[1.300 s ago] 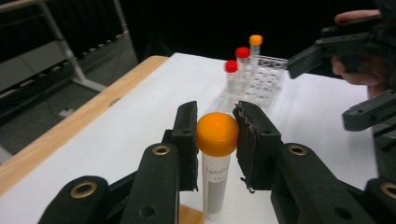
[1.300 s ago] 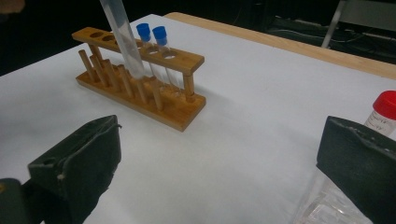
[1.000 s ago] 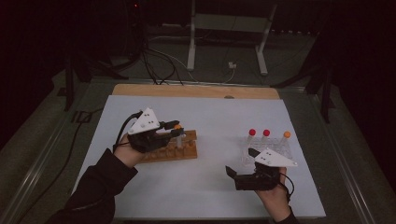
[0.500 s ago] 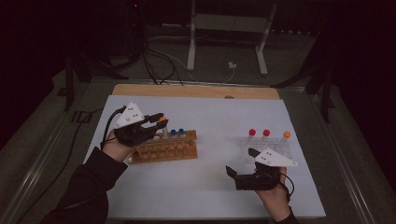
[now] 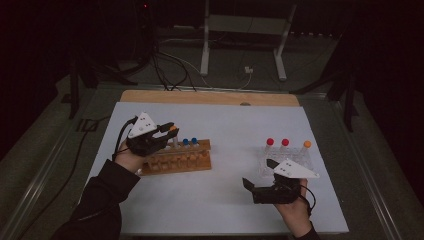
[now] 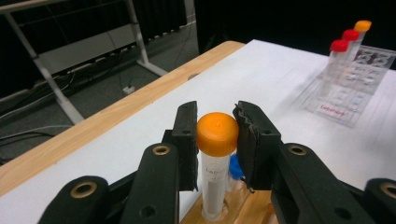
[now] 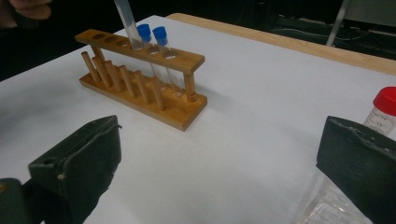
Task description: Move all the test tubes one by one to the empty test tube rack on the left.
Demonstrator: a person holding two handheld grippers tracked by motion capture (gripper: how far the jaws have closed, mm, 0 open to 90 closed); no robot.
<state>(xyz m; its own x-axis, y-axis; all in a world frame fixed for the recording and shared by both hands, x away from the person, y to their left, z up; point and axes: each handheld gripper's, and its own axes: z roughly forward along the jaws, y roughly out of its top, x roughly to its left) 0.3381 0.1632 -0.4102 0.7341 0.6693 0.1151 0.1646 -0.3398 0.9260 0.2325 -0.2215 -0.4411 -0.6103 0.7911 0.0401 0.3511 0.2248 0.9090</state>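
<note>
The left gripper view shows the contact: the left gripper (image 6: 216, 140) has its jaws clamped on the orange cap of the orange-capped tube (image 6: 215, 172), whose lower end sits in a hole of the wooden rack (image 6: 243, 207). The high view adds placement: that rack (image 5: 182, 161) lies left of centre on the table (image 5: 235, 130), two blue-capped tubes (image 5: 190, 143) beside the tube. The right gripper (image 7: 219, 158) rests with jaws wide apart, holding nothing, near the clear plastic rack (image 5: 285, 160).

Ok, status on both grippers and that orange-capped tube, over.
Left gripper shut on orange-capped tube, tube seated in wooden rack. Right gripper open, idle near clear rack. Nothing in the way.
</note>
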